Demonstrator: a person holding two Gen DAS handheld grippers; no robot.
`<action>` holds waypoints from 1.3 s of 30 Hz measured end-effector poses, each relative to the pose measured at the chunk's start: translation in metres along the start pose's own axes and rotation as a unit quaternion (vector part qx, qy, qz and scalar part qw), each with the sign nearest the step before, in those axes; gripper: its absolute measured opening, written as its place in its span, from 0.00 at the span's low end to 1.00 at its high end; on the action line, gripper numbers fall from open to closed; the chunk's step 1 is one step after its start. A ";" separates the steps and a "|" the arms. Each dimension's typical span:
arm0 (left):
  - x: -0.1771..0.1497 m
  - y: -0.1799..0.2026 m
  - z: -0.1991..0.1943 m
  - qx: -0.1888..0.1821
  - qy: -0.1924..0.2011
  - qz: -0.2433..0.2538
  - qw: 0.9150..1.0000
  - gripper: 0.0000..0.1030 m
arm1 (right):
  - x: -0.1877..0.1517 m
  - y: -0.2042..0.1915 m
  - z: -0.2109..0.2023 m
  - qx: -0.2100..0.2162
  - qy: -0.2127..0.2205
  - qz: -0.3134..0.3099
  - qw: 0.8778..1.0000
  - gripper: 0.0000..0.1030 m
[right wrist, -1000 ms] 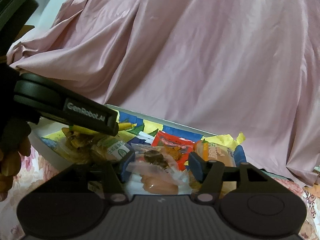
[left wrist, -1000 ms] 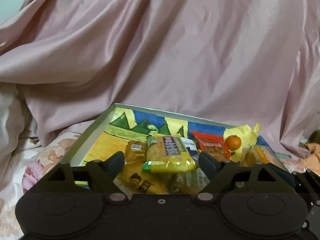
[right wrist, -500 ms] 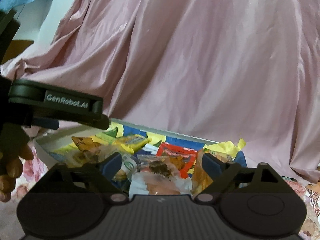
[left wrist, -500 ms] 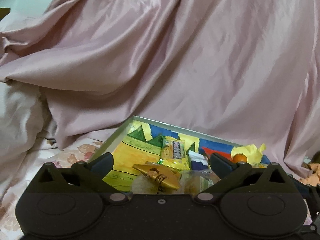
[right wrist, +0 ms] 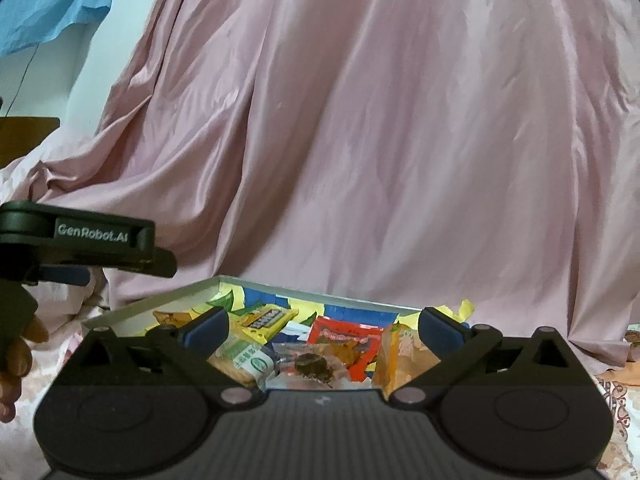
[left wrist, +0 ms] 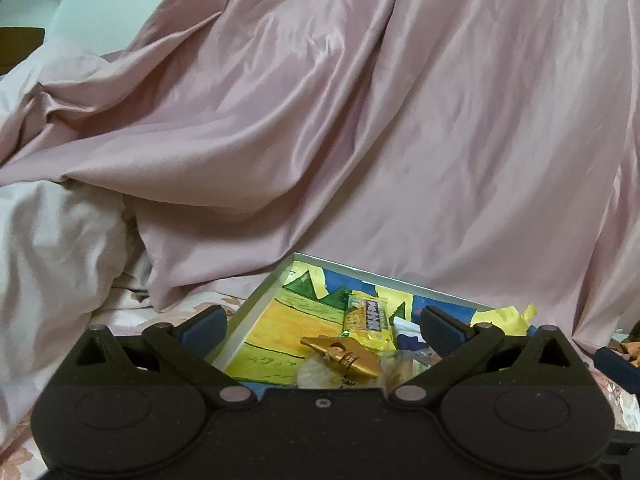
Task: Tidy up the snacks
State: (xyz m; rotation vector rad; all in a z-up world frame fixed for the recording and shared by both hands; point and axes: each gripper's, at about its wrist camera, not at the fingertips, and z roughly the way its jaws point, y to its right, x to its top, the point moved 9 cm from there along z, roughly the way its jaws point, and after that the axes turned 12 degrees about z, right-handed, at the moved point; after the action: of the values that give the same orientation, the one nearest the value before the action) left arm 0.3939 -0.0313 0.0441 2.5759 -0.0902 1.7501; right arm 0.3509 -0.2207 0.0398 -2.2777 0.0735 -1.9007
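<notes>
1. Nearest in the left wrist view, the left tool stands spread as wide as it goes, with nothing between its fingers; the snacks sit lower in the frame gap, beyond and below the tips.
2. In the right wrist view, the right tool has its jaws opening, almost fully spread, and nothing is pressed by either pad.
3. Just past the left tool's tips lies a gold wrapped snack, low and centre in frame, its long axis running left to right across the gap.
4. Behind it, a yellow snack bar points away from the tool, long axis up the frame.
5. Before the right tool sit a clear wrapped dark sweet, a green-and-white packet at lower left and an orange packet at right, with a red packet behind.
6. All of these rest in the tray, which lies on a flowered bed cover.
7. My judgement: the gold snack is the left tool's nearest pick, the dark sweet the right's.
8. Farthest, pink satin cloth fills the upper frame.
</notes>
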 end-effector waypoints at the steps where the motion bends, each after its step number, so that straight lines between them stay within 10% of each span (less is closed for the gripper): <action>1: 0.000 0.000 -0.002 0.001 0.000 0.000 1.000 0.99 | 0.001 0.000 -0.002 0.000 0.002 0.001 1.000 1.00; 39: -0.039 -0.011 -0.106 0.027 0.012 0.019 0.999 0.99 | 0.003 -0.003 -0.103 -0.008 0.037 0.028 0.999 1.00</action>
State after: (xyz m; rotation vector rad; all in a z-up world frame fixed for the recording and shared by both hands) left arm 0.2821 -0.0132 0.0467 2.6066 -0.0928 1.8217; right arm 0.2507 -0.2288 0.0607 -2.1921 0.1609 -1.9621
